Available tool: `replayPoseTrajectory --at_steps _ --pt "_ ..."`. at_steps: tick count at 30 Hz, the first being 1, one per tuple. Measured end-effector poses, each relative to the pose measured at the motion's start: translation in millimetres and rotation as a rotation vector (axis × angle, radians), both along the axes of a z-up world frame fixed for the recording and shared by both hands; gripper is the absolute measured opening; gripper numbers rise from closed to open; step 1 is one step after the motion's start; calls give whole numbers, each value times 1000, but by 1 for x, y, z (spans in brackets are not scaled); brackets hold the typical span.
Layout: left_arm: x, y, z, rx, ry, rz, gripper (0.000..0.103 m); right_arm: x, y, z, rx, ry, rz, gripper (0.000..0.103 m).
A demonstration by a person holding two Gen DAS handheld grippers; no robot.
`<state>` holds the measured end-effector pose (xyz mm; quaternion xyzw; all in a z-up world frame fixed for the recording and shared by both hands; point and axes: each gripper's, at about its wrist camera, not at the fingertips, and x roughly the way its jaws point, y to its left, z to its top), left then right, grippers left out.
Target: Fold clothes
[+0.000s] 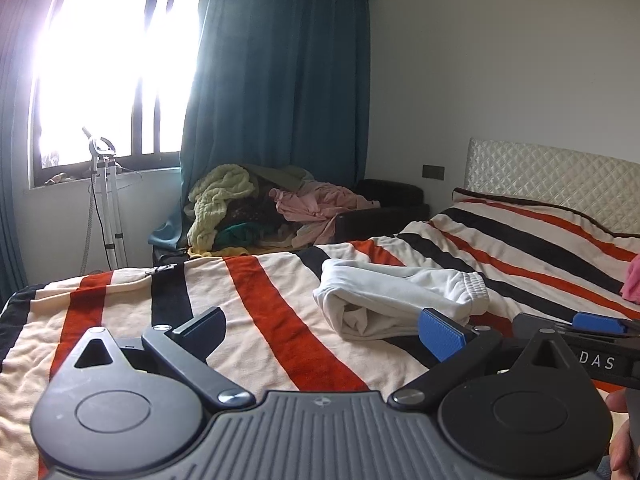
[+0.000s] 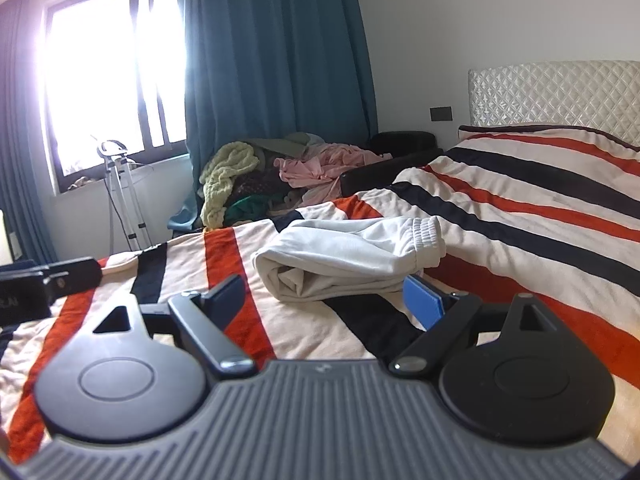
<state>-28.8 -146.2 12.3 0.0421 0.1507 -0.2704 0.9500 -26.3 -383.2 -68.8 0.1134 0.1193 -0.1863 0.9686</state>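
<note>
Risk lies in the soft white sweatpants bundle (image 2: 344,256), folded at twelve o'clock on the striped bed blanket (image 2: 520,200): both wide, empty claws, left claw (image 1: 320,332) and right claw (image 2: 324,300), could snag and unroll it

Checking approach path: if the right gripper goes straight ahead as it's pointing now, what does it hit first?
Most likely the folded white garment, lying on the striped blanket just ahead of the open right gripper. Its near edge sits roughly on the gripper's centre line. Depth is hard to judge; a lower heading would meet the blanket first.
</note>
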Motion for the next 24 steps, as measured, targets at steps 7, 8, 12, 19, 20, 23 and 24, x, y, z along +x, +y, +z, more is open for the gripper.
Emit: replayPoseTrajectory --at_steps 7,8,12,19,20,23,24 --pt "7 -2 -3 3 19 2 103 1 -3 1 22 11 -14 87" --pt "7 -2 -3 4 17 4 103 1 -2 1 18 11 -15 87" --pt "5 -4 -3 8 6 9 103 1 0 2 8 17 -14 87" --pt "1 -5 -3 7 -7 14 103 1 1 3 3 22 -16 87" --pt "1 -5 -3 8 -8 15 103 1 1 3 3 23 -16 87" --pt "0 -6 -3 11 -11 20 103 2 1 3 2 27 -16 87" --pt "0 -7 -4 13 -12 21 103 2 1 3 0 28 -17 87"
